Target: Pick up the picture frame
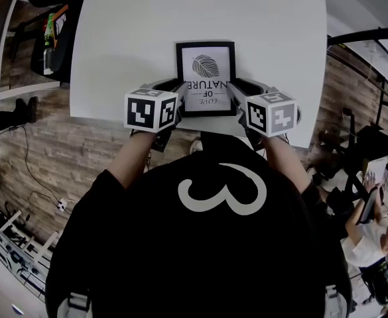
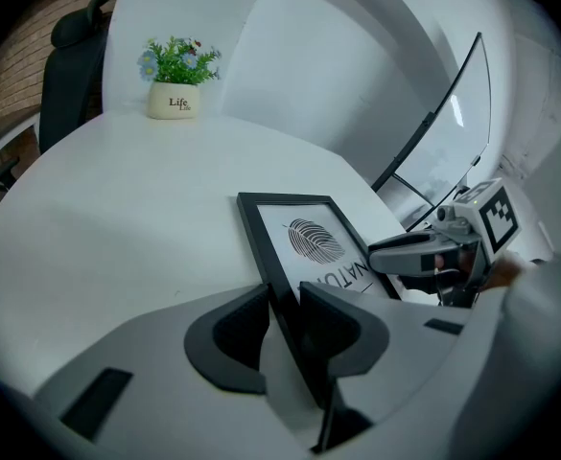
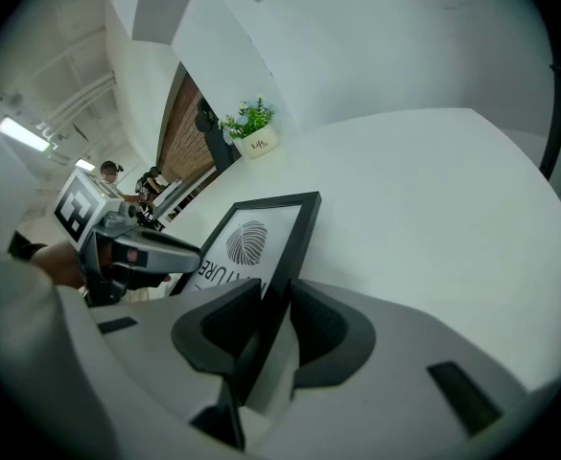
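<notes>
Against white table (image 1: 114, 45), black picture frame (image 1: 205, 78) with leaf print

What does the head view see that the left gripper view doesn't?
Only the head view: the black shirt with a white 3, and the wood floor. Only the left gripper view: the flower pot in full, and a close look at the left hand-held gripper pinching the frame by its edge. Both: the frame, the white table and the right hand-held gripper.
</notes>
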{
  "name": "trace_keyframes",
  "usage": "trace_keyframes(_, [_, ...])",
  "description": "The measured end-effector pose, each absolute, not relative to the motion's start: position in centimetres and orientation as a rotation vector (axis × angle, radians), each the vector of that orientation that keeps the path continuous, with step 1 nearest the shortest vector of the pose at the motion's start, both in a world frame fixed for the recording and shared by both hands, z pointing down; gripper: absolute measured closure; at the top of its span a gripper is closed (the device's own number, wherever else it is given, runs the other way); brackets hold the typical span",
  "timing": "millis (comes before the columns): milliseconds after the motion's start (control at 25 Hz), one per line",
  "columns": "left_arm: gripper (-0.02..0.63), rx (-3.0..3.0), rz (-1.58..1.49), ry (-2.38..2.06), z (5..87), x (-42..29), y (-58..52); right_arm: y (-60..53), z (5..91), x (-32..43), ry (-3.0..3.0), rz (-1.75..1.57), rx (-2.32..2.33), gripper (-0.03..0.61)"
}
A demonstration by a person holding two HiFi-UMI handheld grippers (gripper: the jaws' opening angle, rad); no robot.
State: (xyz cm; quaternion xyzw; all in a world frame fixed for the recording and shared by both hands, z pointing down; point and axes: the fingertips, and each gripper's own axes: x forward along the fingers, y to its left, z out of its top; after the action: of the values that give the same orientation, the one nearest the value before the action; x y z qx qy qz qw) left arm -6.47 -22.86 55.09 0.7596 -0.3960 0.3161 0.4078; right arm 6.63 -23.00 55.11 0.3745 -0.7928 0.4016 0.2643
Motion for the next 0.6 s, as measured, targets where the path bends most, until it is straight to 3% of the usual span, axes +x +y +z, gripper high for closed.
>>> trace_keyframes(600, [0.508, 1.893, 0.761, -1.011, 55.12, -6.39, -22.86, -22.95, 55.12, 6.74, -2.129, 1.089, 1.075, 0.477])
